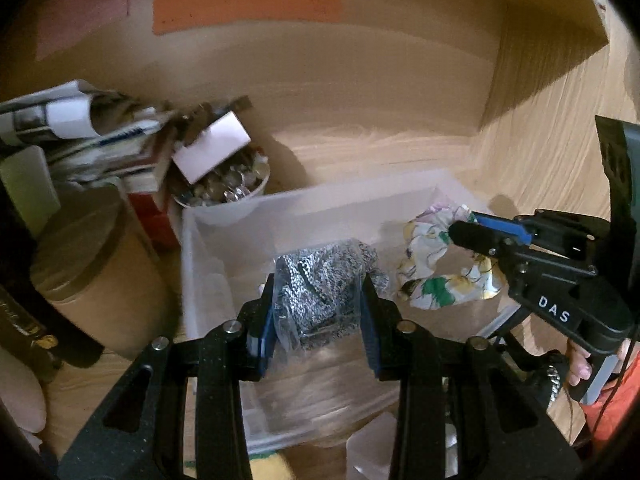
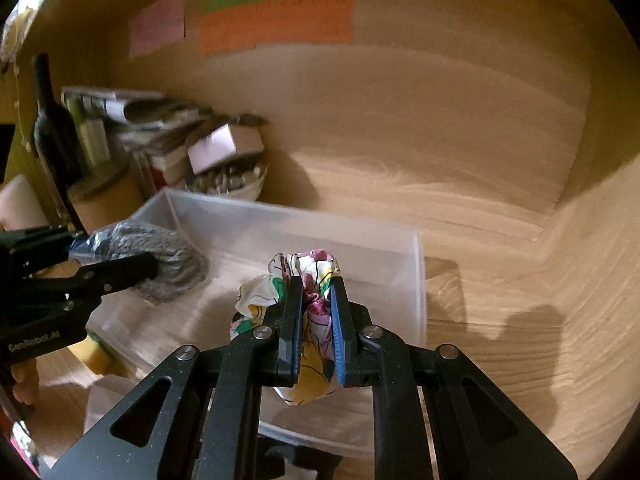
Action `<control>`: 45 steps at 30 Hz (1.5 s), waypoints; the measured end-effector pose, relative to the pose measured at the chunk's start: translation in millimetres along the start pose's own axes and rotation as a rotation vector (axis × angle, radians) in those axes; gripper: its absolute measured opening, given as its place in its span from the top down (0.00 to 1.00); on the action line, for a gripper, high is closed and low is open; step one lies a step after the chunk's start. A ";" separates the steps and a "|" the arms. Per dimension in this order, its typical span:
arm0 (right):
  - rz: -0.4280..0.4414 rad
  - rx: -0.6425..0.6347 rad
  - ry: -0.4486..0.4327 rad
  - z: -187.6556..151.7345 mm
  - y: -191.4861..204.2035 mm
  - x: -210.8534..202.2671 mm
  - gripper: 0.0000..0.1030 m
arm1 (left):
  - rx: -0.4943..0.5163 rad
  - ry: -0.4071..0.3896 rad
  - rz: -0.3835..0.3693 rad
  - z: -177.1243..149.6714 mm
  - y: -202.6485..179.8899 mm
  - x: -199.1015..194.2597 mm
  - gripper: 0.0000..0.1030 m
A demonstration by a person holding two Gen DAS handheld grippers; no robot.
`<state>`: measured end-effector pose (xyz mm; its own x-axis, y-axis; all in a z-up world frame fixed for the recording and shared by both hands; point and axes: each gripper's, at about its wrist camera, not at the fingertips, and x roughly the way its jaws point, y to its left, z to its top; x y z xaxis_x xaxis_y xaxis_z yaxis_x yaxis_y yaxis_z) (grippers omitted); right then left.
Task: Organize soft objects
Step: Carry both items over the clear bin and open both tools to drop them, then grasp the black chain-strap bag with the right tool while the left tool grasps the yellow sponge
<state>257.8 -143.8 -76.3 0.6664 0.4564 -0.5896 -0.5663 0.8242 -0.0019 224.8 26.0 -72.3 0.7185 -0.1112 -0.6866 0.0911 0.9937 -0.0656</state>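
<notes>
Writing on the left gripper: the words "GenRobot.AI" are showing in white on the body of the left gripper point(image 2: 116, 264), as the right wrist camera sees it.
Writing on the right gripper: the letters "DAS" are showing in white on the side of the right gripper point(image 1: 466, 226), as the left wrist camera sees it.
Left gripper: its jaws are squeezing a grey speckled knit item in a clear bag point(image 1: 320, 292), which is bulging out between the blue pads and reaching forward past the fingertips.
Right gripper: it is pinching a floral scrunchie point(image 2: 308, 280) tightly between its narrow-set jaws; the fabric is spilling out above the fingertips, to the left and below them.
Where the soft things are: both are hanging over the open clear plastic bin point(image 1: 192, 248), the grey bundle near its middle and the scrunchie toward its right end, just beside each other.
Surroundings: the bin is sitting on a wooden shelf point(image 2: 460, 208); behind its left end a white bowl of small metallic items point(image 1: 224, 192), a stack of papers and magazines point(image 1: 80, 128), a dark wine bottle point(image 2: 52, 128) and a round cardboard container point(image 1: 100, 272) are crowding together.
Back wall: pink, green and orange paper strips point(image 2: 276, 20) are sticking to it; any writing on them is too blurred to read.
</notes>
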 end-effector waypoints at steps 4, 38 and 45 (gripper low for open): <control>0.055 -0.005 0.053 -0.5 -1.4 11.2 0.88 | 0.009 0.044 -0.008 -0.3 -1.5 16.0 0.65; 0.045 0.029 -0.128 -17.1 -1.4 -76.0 0.20 | -0.016 -0.134 0.093 -22.5 19.4 -73.3 0.01; 0.078 0.062 -0.105 -40.6 3.7 -80.8 0.20 | -0.034 -0.041 0.120 -54.5 31.8 -63.7 0.01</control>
<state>182.1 -191.3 -61.4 0.6708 0.5496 -0.4980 -0.5891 0.8027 0.0924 144.3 65.5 -70.1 0.7506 0.0084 -0.6607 -0.0203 0.9997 -0.0102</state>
